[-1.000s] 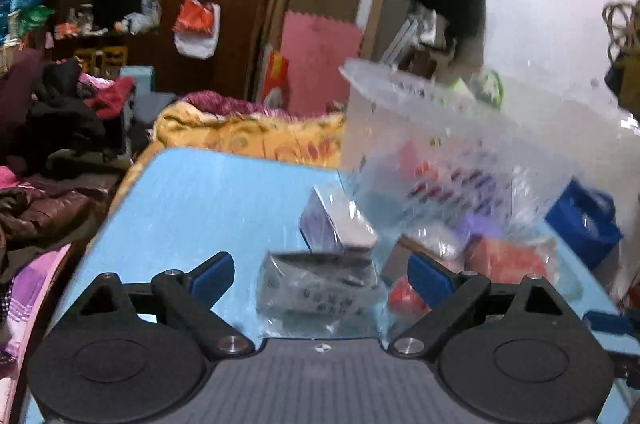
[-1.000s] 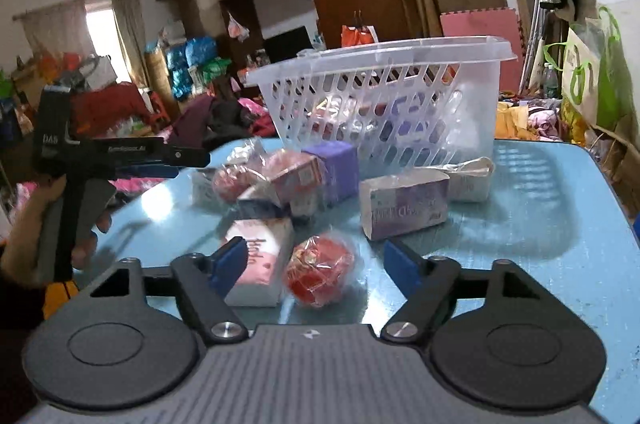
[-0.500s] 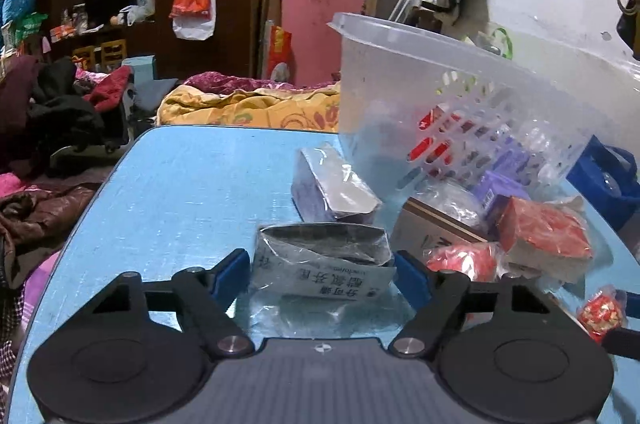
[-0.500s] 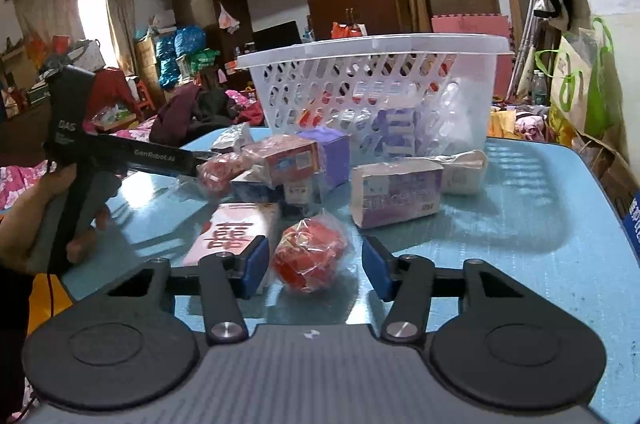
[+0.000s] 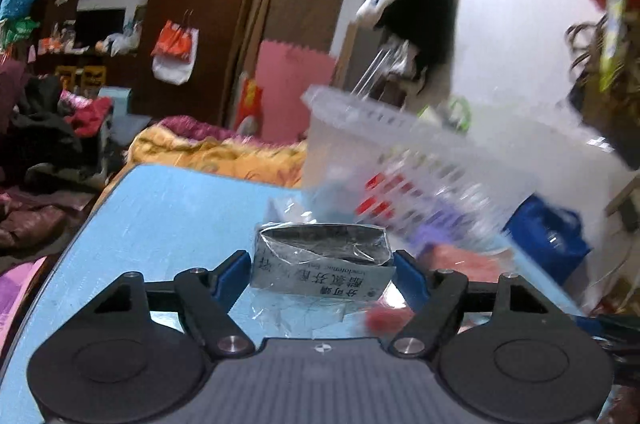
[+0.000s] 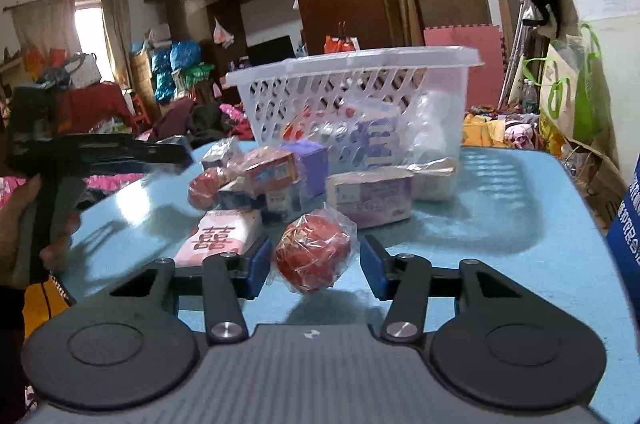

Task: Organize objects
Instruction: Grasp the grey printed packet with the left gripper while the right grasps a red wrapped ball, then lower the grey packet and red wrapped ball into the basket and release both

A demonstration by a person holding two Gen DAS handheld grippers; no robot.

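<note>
On the blue desk (image 6: 500, 224) stands the white basket (image 6: 360, 91). The left gripper (image 5: 320, 274) holds a wrapped grey box (image 5: 320, 264), apparently lifted. The right gripper (image 6: 314, 268) has been closing; its fingers flank the wrapped red ball (image 6: 314, 256), seemingly without pressing.

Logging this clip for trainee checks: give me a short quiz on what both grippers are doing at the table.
1. True or false: the basket is empty.
2. Between the pads of the right gripper lies: A) red ball B) purple box C) nothing.
3. What is the left gripper clamping?
Key: 1 false, packets show through its slots. 2 A; the jaws have just been closing and seem not yet to press. 3 The wrapped box; the jaws have just closed on it.
</note>
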